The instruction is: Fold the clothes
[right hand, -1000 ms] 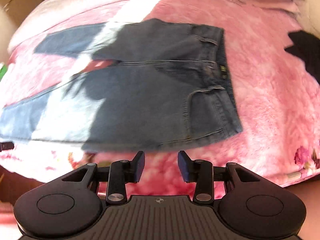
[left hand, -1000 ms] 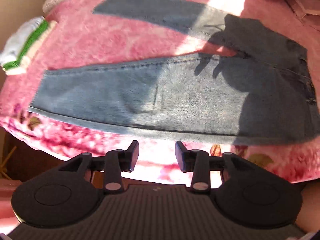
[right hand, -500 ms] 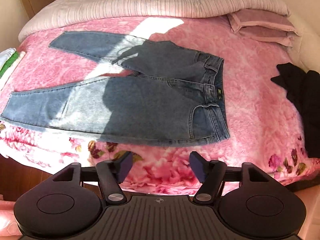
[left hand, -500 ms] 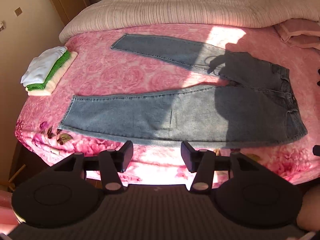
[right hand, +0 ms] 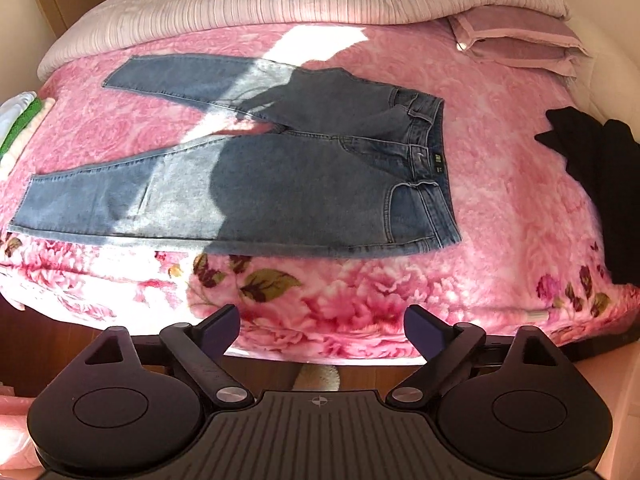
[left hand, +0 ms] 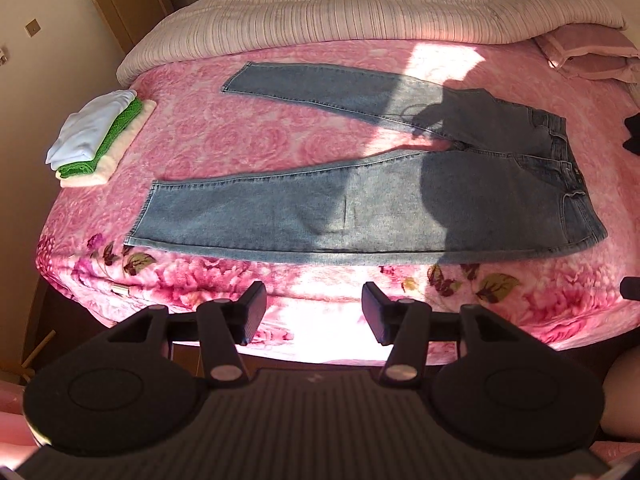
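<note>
A pair of blue jeans (left hand: 360,204) lies flat on the pink floral blanket (left hand: 240,140), legs spread to the left, waistband at the right. It also shows in the right wrist view (right hand: 280,184). My left gripper (left hand: 314,312) is open and empty, held back from the bed's near edge. My right gripper (right hand: 322,328) is wide open and empty, also back from the near edge, in front of the jeans' hip area.
A stack of folded white, green and cream clothes (left hand: 98,138) sits at the bed's left edge. A black garment (right hand: 596,176) lies at the right. Pink pillows (right hand: 520,40) and a striped quilt (left hand: 360,12) lie at the far side.
Both grippers have pulled back and up from the jeans, so the whole bed shows. Both have opened wider, the right one most.
</note>
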Tool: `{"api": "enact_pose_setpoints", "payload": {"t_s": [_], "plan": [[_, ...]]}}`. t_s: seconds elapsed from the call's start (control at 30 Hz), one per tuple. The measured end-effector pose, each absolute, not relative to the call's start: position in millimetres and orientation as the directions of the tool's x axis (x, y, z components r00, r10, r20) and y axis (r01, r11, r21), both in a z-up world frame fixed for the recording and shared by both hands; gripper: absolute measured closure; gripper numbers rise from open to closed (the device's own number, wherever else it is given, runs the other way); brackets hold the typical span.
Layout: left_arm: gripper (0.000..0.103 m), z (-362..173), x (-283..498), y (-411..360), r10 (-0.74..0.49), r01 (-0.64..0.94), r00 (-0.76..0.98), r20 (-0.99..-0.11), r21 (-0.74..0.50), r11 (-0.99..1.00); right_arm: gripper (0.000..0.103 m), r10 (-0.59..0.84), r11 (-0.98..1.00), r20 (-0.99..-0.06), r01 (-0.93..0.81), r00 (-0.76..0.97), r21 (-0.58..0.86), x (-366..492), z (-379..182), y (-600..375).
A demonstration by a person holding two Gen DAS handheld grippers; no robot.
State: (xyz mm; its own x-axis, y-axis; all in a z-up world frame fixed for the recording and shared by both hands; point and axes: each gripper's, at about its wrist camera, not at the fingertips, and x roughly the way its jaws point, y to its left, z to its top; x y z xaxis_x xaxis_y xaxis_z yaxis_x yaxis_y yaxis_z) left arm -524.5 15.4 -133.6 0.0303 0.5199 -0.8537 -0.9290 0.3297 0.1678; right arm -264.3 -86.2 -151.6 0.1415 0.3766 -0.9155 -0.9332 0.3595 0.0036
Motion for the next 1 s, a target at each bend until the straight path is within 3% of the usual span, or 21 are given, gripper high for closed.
{"api": "enact_pose_setpoints", "payload": {"t_s": [0.53, 1.0], "plan": [[0.051, -130, -533, 20, 0.511, -0.93, 0.038, -0.859, 0.157, 0.332, 0.009, 0.374, 0.379, -0.915, -0.925, 0.15, 0.003, -267, -146, -86], [0.051, -158, -522, 66, 0.46, -0.927, 0.108, -0.881, 0.078, 0.366, 0.009, 0.336, 0.443, -0.93, -0.896, 0.148, 0.017, -230, -169, -54]]}}
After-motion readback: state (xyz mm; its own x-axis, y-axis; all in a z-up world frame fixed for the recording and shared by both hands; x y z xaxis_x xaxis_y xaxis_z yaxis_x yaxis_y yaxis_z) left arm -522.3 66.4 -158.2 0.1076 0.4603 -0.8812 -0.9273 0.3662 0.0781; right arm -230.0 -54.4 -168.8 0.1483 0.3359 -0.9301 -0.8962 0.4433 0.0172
